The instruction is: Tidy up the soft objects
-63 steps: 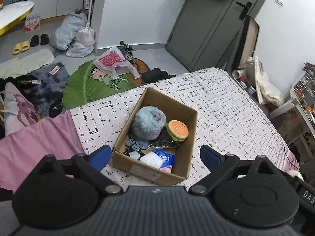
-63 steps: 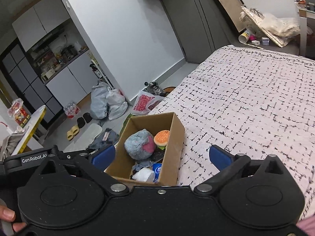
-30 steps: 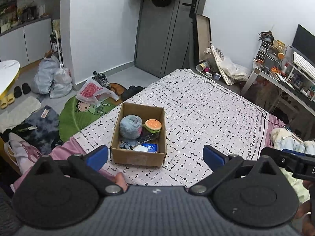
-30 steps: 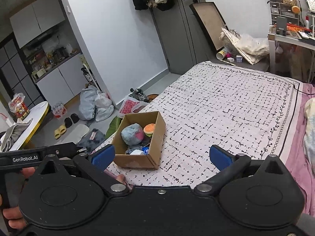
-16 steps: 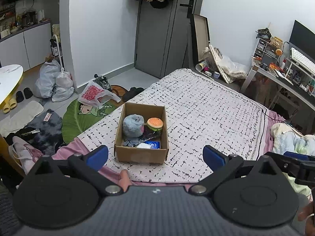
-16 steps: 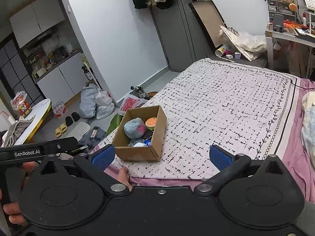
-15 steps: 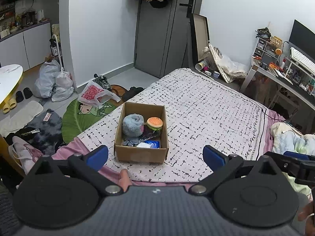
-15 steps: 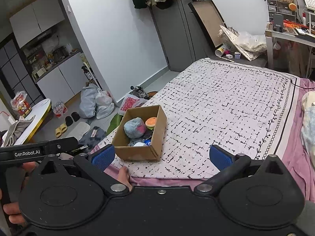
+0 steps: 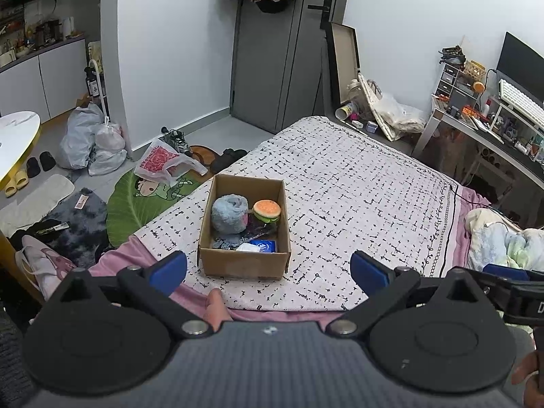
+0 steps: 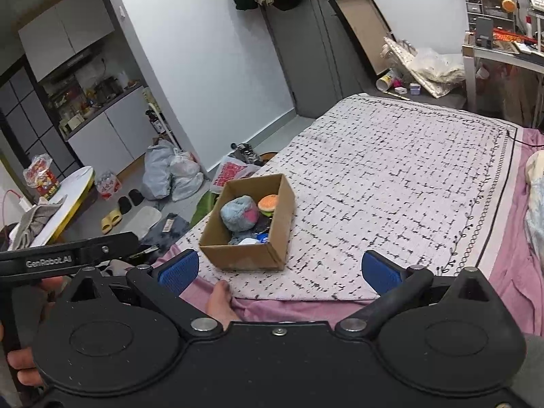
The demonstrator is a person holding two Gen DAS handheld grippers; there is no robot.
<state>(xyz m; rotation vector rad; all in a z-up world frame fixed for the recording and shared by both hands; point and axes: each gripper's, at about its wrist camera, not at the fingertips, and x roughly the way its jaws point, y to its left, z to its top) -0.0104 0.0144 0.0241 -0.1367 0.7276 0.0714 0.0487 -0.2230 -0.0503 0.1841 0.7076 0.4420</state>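
**Both tools released, box on the bed**

The brown cardboard box (image 9: 244,265) sits on the white black-flecked bedspread (image 9: 357,204), holding a fluffy blue plush (image 9: 228,217) and burger toy (image 9: 267,210). Left tool (image 9: 268,268) and right tool (image 10: 279,270) hang spread wide, empty, well short of it.

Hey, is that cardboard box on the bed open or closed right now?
Open. The box has no flaps over its top, so the blue plush and burger toy inside show from above.
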